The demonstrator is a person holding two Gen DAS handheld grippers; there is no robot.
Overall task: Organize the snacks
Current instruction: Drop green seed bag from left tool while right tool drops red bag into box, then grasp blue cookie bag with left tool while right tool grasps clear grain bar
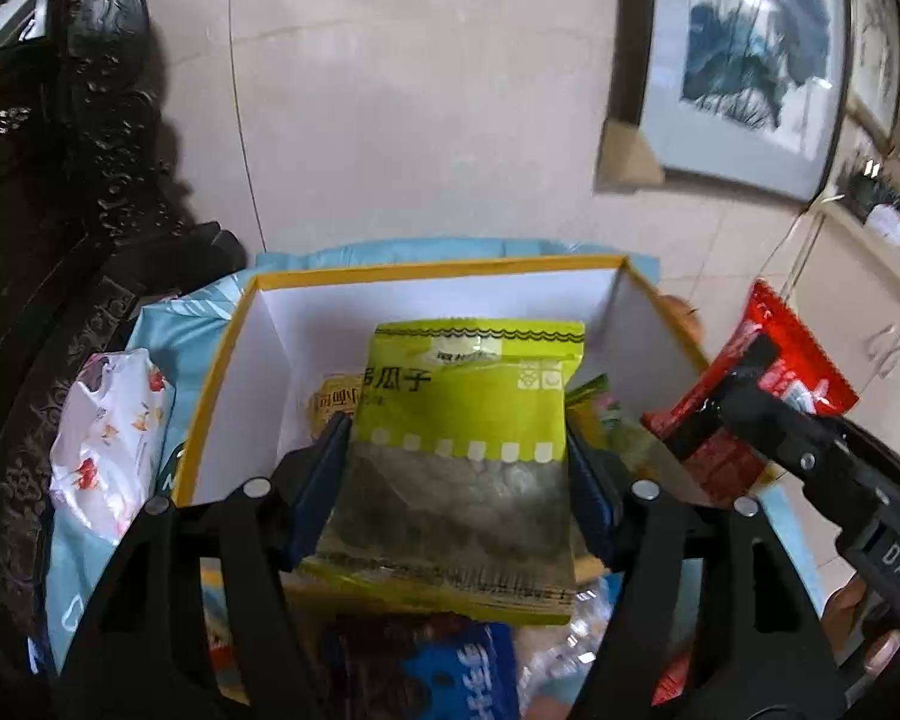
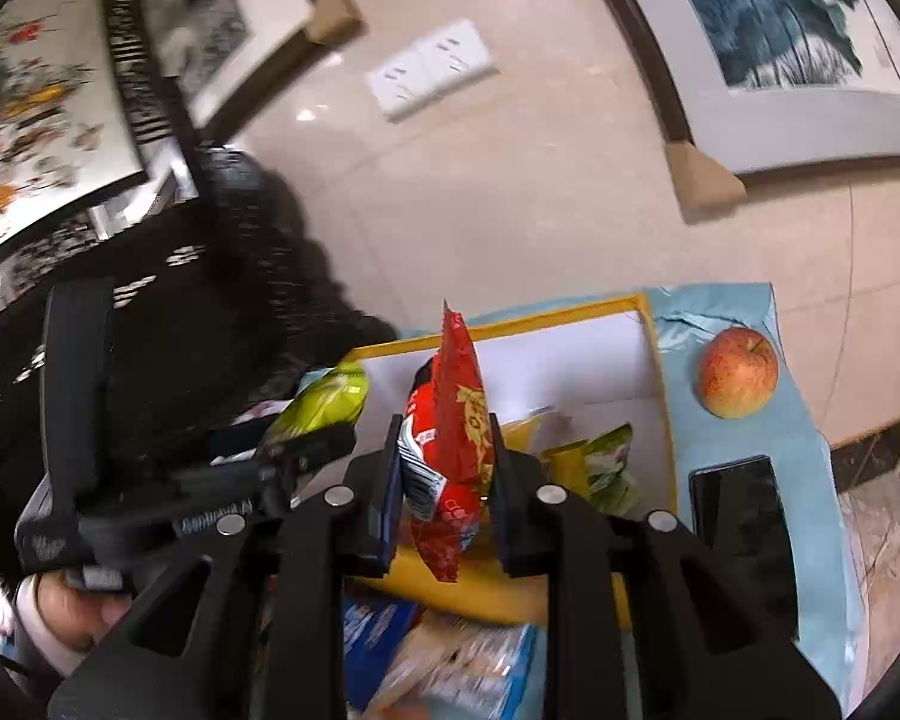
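My left gripper point(image 1: 459, 450) is shut on a yellow-green seed packet point(image 1: 468, 420) and holds it over the open yellow-rimmed white box point(image 1: 426, 273). My right gripper point(image 2: 444, 462) is shut on a red snack packet point(image 2: 453, 420), held edge-on above the same box point(image 2: 660, 360). The red packet point(image 1: 768, 354) and right gripper point(image 1: 720, 396) also show at the right of the left wrist view. The green packet point(image 2: 330, 399) and left gripper point(image 2: 306, 444) show at the left of the right wrist view. Several snack packets point(image 2: 600, 462) lie inside the box.
A light blue cloth point(image 2: 810, 468) covers the table. An apple point(image 2: 738, 371) and a black phone point(image 2: 741, 534) lie right of the box. A white patterned bag point(image 1: 111, 438) sits left of the box. More snacks point(image 2: 450, 660) lie in front. Dark carved furniture point(image 1: 42, 240) stands left.
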